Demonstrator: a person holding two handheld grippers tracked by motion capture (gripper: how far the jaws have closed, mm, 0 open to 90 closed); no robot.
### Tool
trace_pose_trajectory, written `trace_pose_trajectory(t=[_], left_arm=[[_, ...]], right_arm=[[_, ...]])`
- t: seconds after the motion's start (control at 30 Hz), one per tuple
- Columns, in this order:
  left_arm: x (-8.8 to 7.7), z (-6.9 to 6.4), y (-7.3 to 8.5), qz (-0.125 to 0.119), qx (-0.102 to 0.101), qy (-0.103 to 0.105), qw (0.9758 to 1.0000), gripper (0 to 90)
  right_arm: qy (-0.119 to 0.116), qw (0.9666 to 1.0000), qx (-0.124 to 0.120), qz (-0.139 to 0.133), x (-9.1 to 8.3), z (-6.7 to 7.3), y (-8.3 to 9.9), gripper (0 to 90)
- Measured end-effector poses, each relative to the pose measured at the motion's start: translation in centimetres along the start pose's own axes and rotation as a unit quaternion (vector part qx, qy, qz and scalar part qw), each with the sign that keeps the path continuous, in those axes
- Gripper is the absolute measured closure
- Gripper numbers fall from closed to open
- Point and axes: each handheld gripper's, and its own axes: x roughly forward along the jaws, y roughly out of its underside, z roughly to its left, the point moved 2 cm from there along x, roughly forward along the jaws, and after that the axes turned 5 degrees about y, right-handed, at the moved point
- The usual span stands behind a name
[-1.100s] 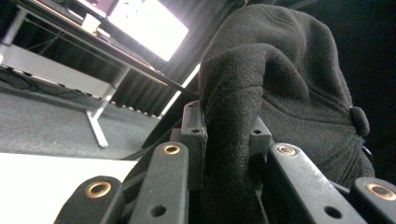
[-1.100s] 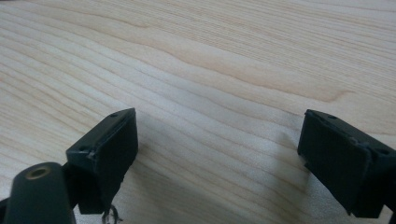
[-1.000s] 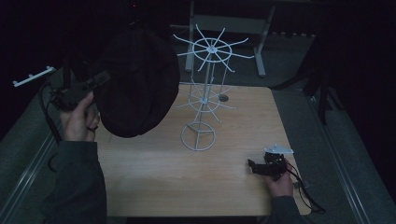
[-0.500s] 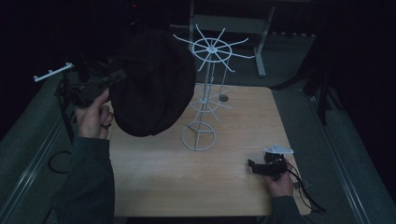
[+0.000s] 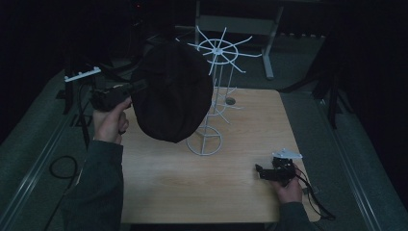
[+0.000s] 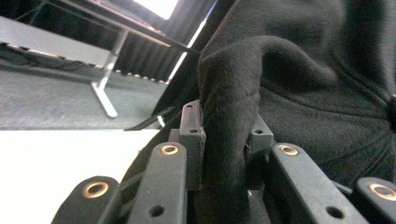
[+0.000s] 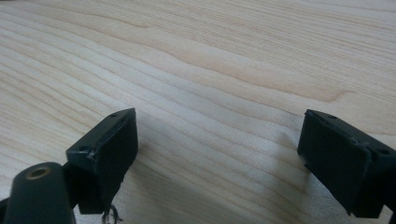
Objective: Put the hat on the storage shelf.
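Black hat [image 5: 172,91] hangs pinched in the left claw [image 5: 139,86], beside the white wire rack [image 5: 211,96]. Its jaws have just loosened slightly. Right claw [image 7: 217,158] rests wide open on the desk [image 5: 192,183].

The left hand [image 5: 109,124] was raised at the left of the high view, forearm in a dark sleeve coming up from the bottom edge, wrist bent so that the left gripper [image 5: 137,86] pointed level toward the right. In the left gripper view its jaws stood close together, pinching a fold of a black hat [image 6: 229,154], and had just been easing apart slightly with the cloth between them. The right hand [image 5: 288,188] lay low at the lower right, wrapped around the right gripper [image 5: 260,171], which pointed left along the table [image 7: 224,60]. In the right gripper view its two jaws stood wide apart with nothing between them.
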Motion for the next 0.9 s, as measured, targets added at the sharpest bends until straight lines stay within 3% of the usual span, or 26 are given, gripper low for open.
trace_pose_trajectory(t=[0.13,0.33,0.63,0.9], left_arm=[[0.5,0.2,0.2,0.011,0.003,-0.012,0.9999,73.7],[1.0,0.3,0.5,0.017,0.004,-0.003,0.9998,74.2],[1.0,0.5,0.2,-0.010,-0.024,0.041,0.9988,77.3],[1.5,0.6,0.0,-0.036,-0.050,0.069,0.9957,77.2]], right_arm=[[0.000,1.0000,0.000,-0.001,0.0,0.0,0.0,12.1],[0.000,1.0000,0.001,-0.001,0.0,0.0,0.0,12.1],[0.000,1.0000,0.000,0.000,0.0,0.0,0.0,12.1],[0.000,1.0000,0.000,0.000,0.0,0.0,0.0,12.1]])
